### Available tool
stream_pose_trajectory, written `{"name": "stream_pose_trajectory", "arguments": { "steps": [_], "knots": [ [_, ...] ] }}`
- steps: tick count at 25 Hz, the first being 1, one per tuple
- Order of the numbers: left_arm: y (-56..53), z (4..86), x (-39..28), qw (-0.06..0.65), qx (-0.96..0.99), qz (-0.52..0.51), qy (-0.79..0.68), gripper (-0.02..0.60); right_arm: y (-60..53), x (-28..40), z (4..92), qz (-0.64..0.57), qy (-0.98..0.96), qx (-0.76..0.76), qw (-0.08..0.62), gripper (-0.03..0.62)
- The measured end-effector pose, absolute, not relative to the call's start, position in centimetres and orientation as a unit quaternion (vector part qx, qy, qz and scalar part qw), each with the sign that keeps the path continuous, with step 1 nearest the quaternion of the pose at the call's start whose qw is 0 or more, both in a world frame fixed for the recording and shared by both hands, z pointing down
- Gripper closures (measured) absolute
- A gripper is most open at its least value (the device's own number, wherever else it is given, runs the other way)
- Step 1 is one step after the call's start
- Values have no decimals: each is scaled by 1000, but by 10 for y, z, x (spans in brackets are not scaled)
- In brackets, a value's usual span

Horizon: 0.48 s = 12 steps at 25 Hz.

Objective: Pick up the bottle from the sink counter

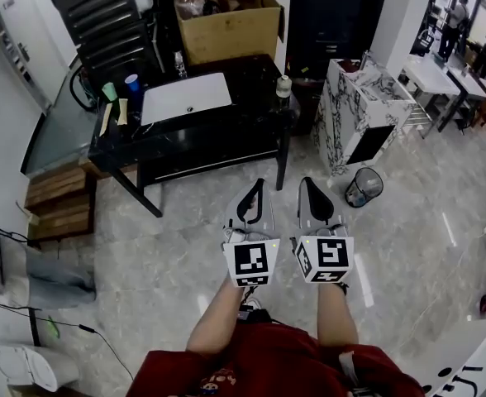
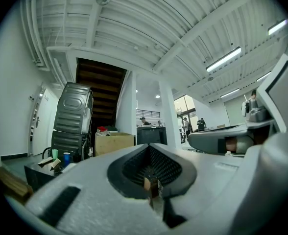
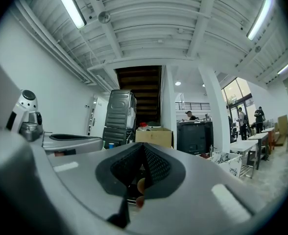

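Big open indoor space w/ pale glossy tile floor [image 1: 185, 255], white ceiling beams and strip lights in both gripper views. Black sink counter [image 1: 226, 131] stood at the far side, white basin [image 1: 185, 98] set in its top. Open cardboard box [image 1: 229, 19] sat behind the counter; marble-pattern cabinet [image 1: 363, 110] to its right, w/ a mesh waste bin [image 1: 364, 186] on the floor just beside that.

Person in a red top stood back from the counter, both grippers held out low over bare floor, side by side, well apart from the counter.

Left gripper [image 1: 254, 197]: jaws fully closed, pads together, nothing btwn them, touching nothing; same in the left gripper view [image 2: 151, 180]. Right gripper [image 1: 313, 197]: jaws also fully closed and empty, pads meeting in the right gripper view [image 3: 139, 180].

Bottle [image 1: 283, 86] stood upright at the counter's right end, right of the basin, not held. Blue cup [image 1: 131, 83] and green cup [image 1: 109, 92] stood at the counter's left end.
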State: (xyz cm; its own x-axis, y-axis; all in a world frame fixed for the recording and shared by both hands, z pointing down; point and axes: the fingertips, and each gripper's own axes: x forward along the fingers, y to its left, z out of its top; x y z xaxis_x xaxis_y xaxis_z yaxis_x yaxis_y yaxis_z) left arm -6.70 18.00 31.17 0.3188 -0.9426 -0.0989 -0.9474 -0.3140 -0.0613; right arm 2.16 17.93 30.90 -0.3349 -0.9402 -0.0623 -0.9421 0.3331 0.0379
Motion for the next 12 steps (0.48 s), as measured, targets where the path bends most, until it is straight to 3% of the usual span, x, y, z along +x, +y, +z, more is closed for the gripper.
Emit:
{"name": "stream_pose_trajectory", "arguments": {
  "steps": [12],
  "knots": [
    [113,308,-102,47,-825,34,563,578,115,-13,309,34,806,-591,15,592]
  ]
}}
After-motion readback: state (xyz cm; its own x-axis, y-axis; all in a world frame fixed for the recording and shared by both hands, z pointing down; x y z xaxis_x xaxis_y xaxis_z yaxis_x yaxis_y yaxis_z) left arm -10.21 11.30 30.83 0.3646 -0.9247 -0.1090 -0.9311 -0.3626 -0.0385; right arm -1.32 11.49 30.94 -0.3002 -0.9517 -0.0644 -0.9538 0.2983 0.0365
